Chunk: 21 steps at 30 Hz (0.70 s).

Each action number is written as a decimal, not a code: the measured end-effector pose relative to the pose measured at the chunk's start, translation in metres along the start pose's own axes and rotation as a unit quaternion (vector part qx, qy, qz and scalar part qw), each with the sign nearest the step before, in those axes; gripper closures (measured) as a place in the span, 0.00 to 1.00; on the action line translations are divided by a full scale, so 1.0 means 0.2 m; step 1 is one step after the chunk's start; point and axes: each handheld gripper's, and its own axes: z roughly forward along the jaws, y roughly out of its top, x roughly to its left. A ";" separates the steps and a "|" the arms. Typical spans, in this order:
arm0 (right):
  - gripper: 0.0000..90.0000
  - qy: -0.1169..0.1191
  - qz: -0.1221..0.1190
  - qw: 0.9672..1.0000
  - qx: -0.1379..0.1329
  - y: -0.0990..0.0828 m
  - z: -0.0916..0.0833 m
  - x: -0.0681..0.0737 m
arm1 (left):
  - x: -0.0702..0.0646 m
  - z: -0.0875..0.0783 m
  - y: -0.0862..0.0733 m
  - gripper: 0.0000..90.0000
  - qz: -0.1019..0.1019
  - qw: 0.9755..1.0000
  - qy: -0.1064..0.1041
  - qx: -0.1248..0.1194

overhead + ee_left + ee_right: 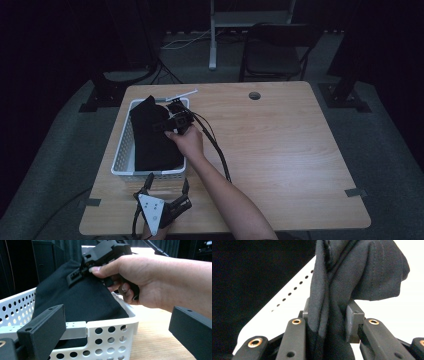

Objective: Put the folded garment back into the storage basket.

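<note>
Nearest you, your left gripper (167,187) rests at the table's near edge, just in front of the white perforated plastic basket (123,145), its grey three-cornered plate facing up. Its jaws stand wide apart, released, with nothing between them; in the left gripper view they frame the basket's near corner (110,333). Inside the basket lies the black fabric garment (152,135), filling most of it and rising above the rim at the far end. To the right, your right hand (187,142) reaches over the basket's right wall, and your right gripper (170,120) is clenched on a bunched fold of the garment (332,305), the cloth pinched between both pads. The light wooden table (280,145) spreads out to the right.
</note>
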 end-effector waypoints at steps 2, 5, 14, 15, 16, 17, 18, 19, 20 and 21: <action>0.75 -0.008 -0.009 1.000 0.019 -0.01 0.02 0.00 | 0.00 0.00 0.00 0.02 0.000 1.000 0.000 0.000; 0.74 -0.009 -0.010 0.999 0.030 -0.01 0.03 -0.01 | 0.00 0.00 0.00 0.02 0.000 1.000 0.000 0.000; 0.44 -0.007 0.000 1.000 0.023 0.00 0.00 -0.03 | 0.00 0.00 0.00 0.02 0.000 1.000 0.000 0.001; 0.39 -0.003 0.002 1.000 0.021 0.00 -0.01 -0.03 | 0.00 0.00 0.00 0.02 0.000 1.000 0.000 0.001; 0.37 -0.001 0.003 1.000 0.023 0.00 -0.01 -0.03 | 0.00 0.00 0.00 0.02 0.000 1.000 0.000 0.002; 0.37 -0.001 0.003 1.000 0.023 0.00 -0.01 -0.03 | 0.00 0.00 0.00 0.02 0.000 1.000 0.000 0.002; 0.33 -0.005 -0.004 1.000 0.025 0.00 -0.02 -0.02 | 0.00 0.00 0.00 0.02 0.000 1.000 0.000 0.002; 0.26 -0.015 -0.009 0.999 0.034 0.00 -0.02 0.00 | 0.00 0.00 0.00 0.02 0.000 1.000 0.000 0.002; 0.24 -0.023 -0.013 0.999 0.040 0.00 -0.02 0.01 | 0.00 0.00 0.00 0.02 0.000 1.000 0.000 0.002; 0.24 -0.024 -0.017 0.999 0.044 0.00 -0.01 0.01 | 0.00 0.00 0.00 0.02 0.000 1.000 0.000 0.002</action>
